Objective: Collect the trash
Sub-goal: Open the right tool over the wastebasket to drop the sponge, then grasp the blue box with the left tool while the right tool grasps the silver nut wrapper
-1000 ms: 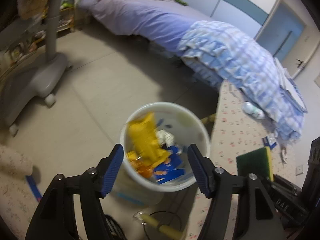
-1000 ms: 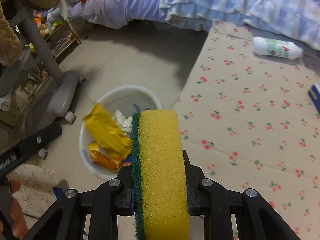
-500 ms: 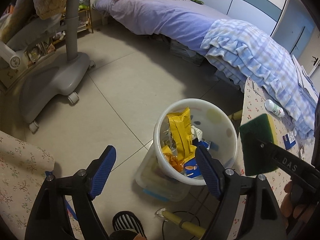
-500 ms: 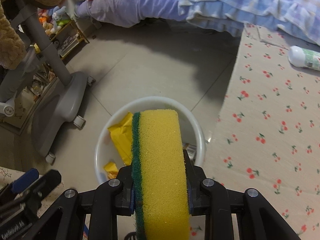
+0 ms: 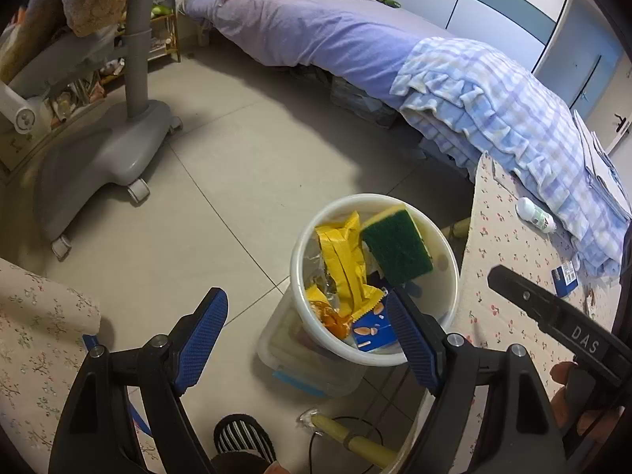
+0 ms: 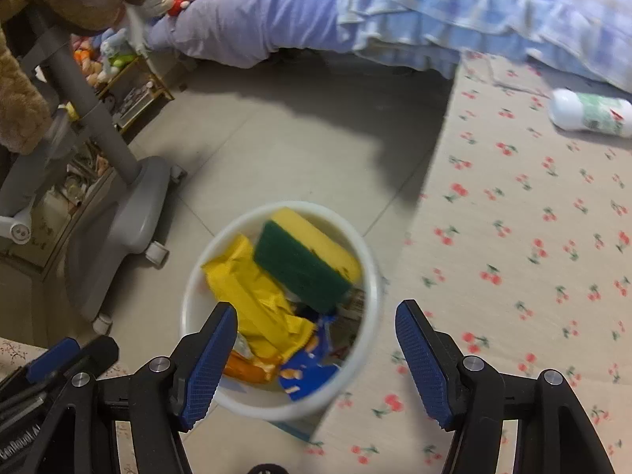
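Grey floor tiles surround the bin (image 6: pixel 367 276), where the sponge (image 6: pixel 304 260) sits green face up at 12 o'clock atop yellow wrappers (image 6: pixel 252 296). Both the right gripper (image 6: pixel 316 359) and left gripper (image 5: pixel 304 339) gape with nothing held. For the next pickup, I'd swing right toward the bottle (image 6: pixel 592 112) on the cloth (image 6: pixel 533 276) at 2 o'clock, lifting clear of the rim first.
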`<action>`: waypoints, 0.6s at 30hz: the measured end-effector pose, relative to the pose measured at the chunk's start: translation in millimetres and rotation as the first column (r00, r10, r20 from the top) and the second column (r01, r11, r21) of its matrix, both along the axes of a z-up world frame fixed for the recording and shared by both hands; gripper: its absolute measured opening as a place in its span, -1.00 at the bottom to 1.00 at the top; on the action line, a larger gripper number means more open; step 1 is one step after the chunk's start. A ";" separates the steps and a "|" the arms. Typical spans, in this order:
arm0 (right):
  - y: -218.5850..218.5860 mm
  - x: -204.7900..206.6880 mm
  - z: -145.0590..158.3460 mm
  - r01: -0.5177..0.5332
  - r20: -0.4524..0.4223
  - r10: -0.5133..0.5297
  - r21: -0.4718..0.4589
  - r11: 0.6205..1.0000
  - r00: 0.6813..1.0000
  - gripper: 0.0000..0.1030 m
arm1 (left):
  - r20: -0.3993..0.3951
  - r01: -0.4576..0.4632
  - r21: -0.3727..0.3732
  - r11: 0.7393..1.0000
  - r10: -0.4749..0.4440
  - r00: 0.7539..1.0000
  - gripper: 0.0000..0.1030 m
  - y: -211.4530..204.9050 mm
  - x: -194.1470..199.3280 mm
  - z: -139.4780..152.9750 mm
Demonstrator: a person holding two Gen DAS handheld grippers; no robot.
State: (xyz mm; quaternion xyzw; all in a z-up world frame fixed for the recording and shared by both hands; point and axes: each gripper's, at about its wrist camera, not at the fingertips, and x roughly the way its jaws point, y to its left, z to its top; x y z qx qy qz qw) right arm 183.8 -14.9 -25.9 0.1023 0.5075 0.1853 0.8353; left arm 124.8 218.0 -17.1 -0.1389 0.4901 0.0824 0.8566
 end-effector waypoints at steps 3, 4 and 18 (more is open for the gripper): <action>-15.8 -5.3 -4.2 0.017 -0.009 -0.017 -0.018 1.000 1.000 0.40 | -0.005 0.011 -0.007 1.000 -0.011 1.000 0.65 -5.3 0.6 -0.1; -21.0 -7.2 -5.2 0.021 -0.010 -0.021 -0.025 0.999 1.000 0.40 | -0.005 0.016 -0.007 1.000 -0.016 1.000 0.65 -7.7 0.7 0.0; -152.9 -26.7 -4.4 0.183 0.004 -0.183 -0.115 0.976 0.983 0.46 | -0.016 0.117 0.006 0.993 -0.117 0.993 0.65 -73.3 11.1 1.9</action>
